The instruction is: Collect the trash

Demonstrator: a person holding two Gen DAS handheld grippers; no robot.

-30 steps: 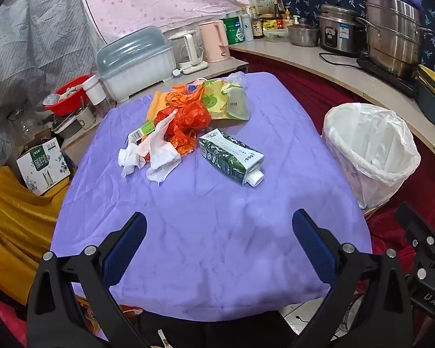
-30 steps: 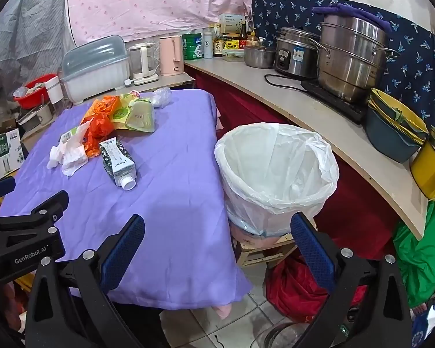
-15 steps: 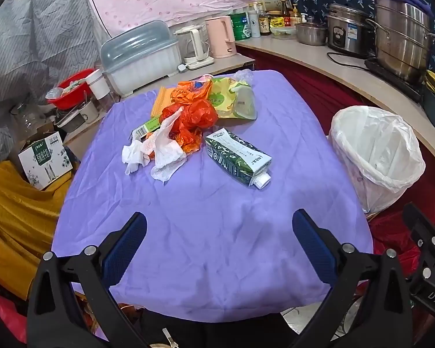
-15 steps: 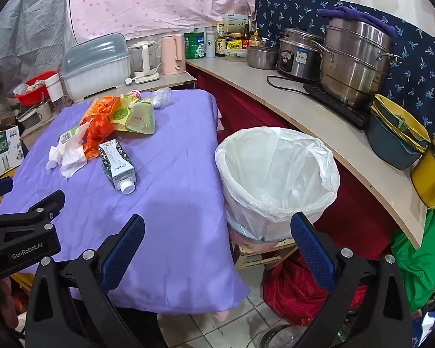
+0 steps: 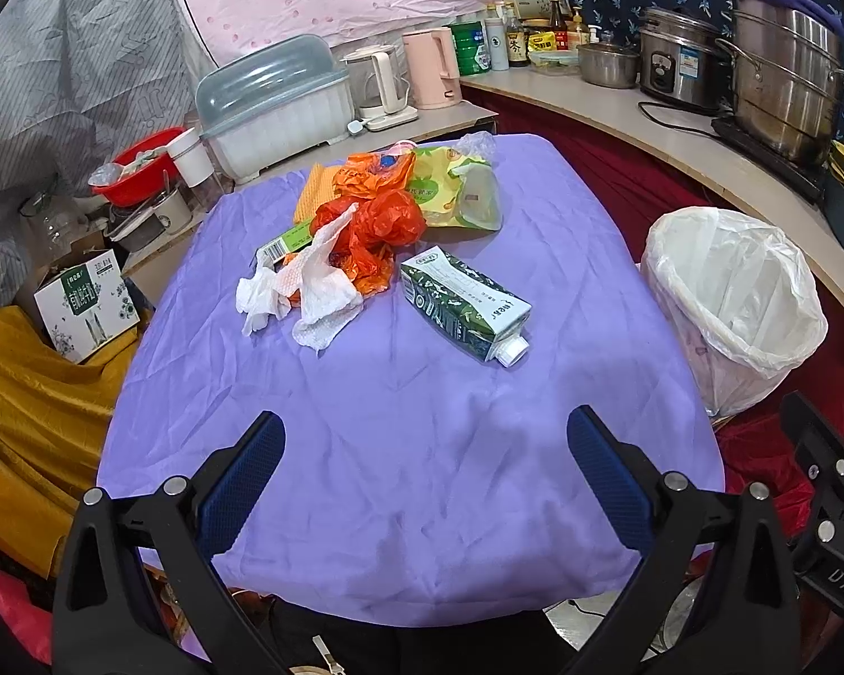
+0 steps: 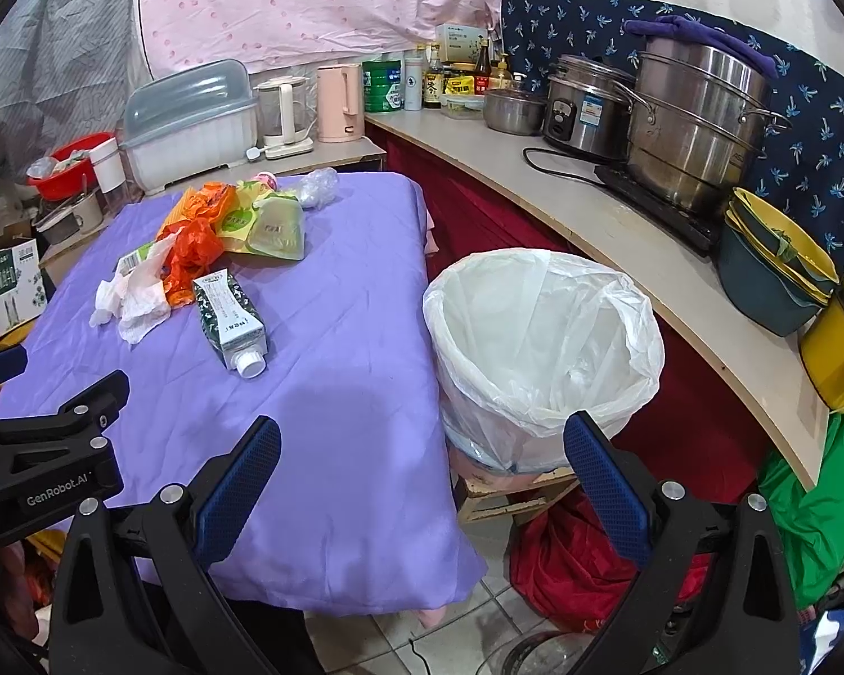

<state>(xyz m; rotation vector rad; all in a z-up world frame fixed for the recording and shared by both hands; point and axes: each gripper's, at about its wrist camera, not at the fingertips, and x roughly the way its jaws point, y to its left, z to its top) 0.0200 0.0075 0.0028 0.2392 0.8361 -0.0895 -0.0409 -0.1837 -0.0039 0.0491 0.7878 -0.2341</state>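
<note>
Purple-clothed table [image 5: 422, 450] filled the left wrist view; left gripper [image 5: 425, 469] spread wide and empty over the near edge; green-and-white drink carton with white cap [image 5: 464, 304] lay dead ahead, well apart, long axis slanting far-left to near-right, cap toward the white-lined bin [image 5: 737, 304]; crumpled white tissue [image 5: 309, 287] and orange plastic bags [image 5: 377, 225] just behind it. Right wrist view: right gripper [image 6: 422, 467] also wide, holding nothing, over the table's right edge; carton [image 6: 228, 312] up-left, cap nearest; lined bin [image 6: 540, 337] just ahead-right, beside the table. Left looked squarer to the carton, right closer to the bin.
</note>
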